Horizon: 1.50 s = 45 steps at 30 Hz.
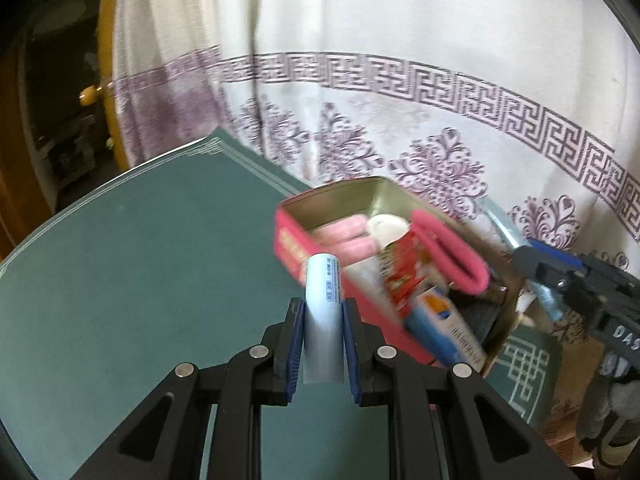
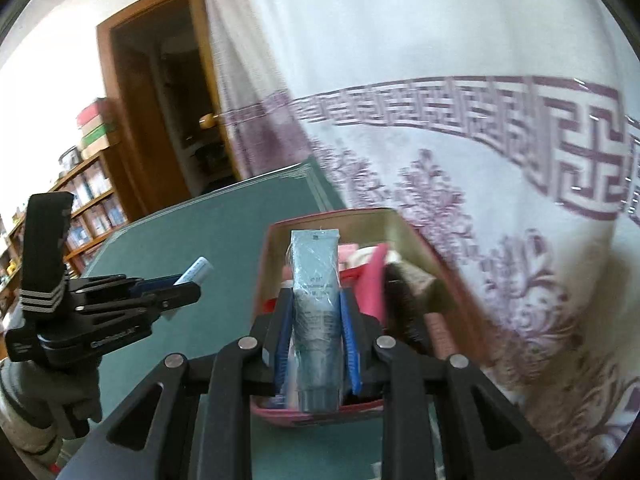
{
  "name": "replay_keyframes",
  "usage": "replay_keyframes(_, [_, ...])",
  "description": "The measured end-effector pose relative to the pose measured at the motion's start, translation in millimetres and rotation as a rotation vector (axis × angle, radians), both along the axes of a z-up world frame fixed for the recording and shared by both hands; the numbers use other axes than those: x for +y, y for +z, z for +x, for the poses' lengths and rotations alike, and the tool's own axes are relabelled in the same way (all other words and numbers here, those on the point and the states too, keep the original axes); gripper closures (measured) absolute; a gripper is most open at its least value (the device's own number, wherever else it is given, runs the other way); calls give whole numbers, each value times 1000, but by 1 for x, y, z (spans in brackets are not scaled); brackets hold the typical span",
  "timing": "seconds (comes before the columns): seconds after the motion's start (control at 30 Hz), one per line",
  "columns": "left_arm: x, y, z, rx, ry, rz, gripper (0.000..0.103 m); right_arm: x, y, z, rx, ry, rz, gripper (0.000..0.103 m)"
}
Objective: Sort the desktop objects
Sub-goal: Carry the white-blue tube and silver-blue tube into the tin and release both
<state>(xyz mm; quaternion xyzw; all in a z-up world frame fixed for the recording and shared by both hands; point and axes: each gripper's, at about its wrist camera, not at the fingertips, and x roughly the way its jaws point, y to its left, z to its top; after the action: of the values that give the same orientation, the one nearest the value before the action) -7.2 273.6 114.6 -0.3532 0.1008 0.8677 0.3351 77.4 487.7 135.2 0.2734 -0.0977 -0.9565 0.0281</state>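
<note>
clamping: left claw (image 1: 322,322) on pale stick (image 1: 322,300), right claw (image 2: 316,320) on tube (image 2: 316,304) above tin (image 2: 408,228).

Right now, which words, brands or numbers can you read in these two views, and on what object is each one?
"DAS": white letters on the right gripper, cut off by the edge of the view.
Blue print on the light blue stick: too small.
Print on the grey-blue tube: blurred.
Yellow print on the red tin: blurred.
Lettering on the left gripper: blurred.
</note>
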Motion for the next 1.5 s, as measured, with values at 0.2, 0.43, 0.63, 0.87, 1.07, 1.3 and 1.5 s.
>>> replay_keyframes(0.2, [28,3,-13,-31,-45,26,83,16,-10,-9,-26,-33,-10,78])
replay_keyframes(0.43, [58,-9,-30,-70,-78,25,83,17,-24,-26,-56,-23,-16,78])
replay_keyframes(0.63, [69,-21,-48,-112,-58,41,83,17,-34,-38,-86,-17,-15,77])
replay_keyframes(0.87, [56,-11,-50,-108,-22,92,42,22,-42,-40,-132,-16,-32,72])
replay_keyframes(1.07, [33,4,-34,-40,-2,105,27,22,-34,-24,-119,-36,-23,22])
replay_keyframes(1.3, [-1,12,-6,42,54,115,9,10,-29,-5,-155,-32,21,14])
replay_keyframes(1.5, [-19,26,32,149,147,126,1,7,-26,14,-192,-85,4,2])
